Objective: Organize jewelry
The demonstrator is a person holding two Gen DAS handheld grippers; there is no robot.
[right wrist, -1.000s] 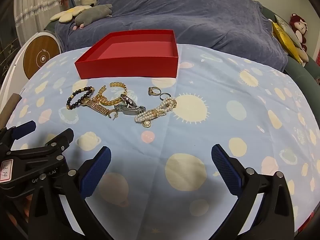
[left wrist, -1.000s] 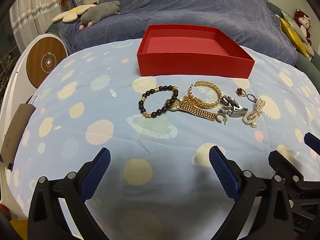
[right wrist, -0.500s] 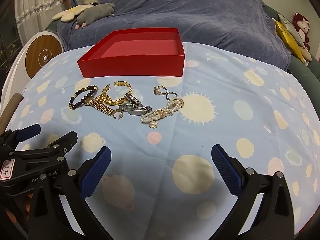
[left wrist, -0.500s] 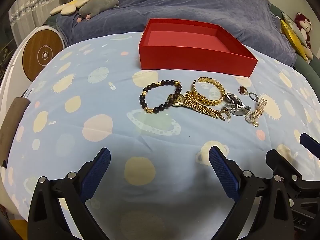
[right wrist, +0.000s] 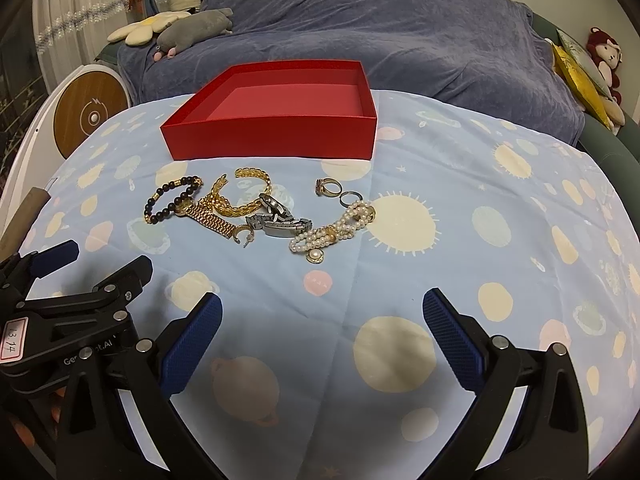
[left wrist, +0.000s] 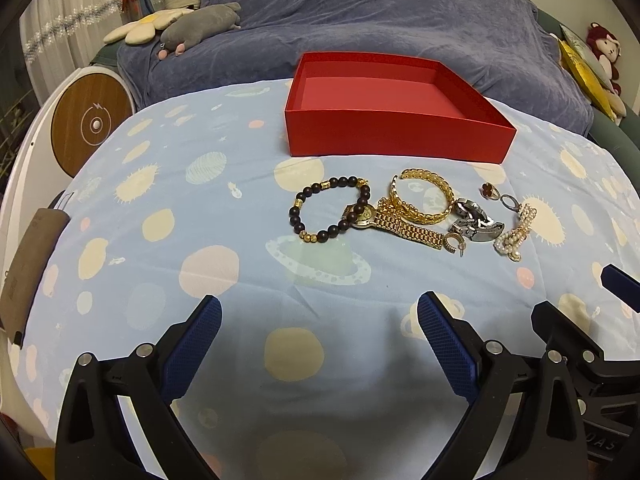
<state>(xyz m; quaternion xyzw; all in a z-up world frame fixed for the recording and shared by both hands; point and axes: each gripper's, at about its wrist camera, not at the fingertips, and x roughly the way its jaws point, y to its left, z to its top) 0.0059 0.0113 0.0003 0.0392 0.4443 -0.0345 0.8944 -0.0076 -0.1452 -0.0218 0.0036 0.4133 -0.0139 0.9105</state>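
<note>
An empty red box (left wrist: 396, 136) (right wrist: 272, 140) stands on the blue patterned cloth. In front of it lies a row of jewelry: a dark bead bracelet (left wrist: 332, 210) (right wrist: 172, 200), a gold watch (left wrist: 396, 224), a gold cuff (left wrist: 424, 200) (right wrist: 242, 196), a silver watch (left wrist: 476, 224) (right wrist: 280, 218), two rings (right wrist: 336, 192) and a pearl bracelet (left wrist: 516, 232) (right wrist: 332, 232). My left gripper (left wrist: 320, 316) is open and empty, short of the bead bracelet. My right gripper (right wrist: 322, 312) is open and empty, short of the pearl bracelet.
A blue-covered sofa (left wrist: 400, 20) with plush toys (left wrist: 200, 28) lies behind the table. A round wood-faced device (left wrist: 92, 124) stands at the left edge. A brown case (left wrist: 28, 268) lies at the cloth's left edge. The grippers sit side by side.
Both grippers have moved slightly toward the jewelry and risen a little. Both stay open. The jewelry and box have not moved.
</note>
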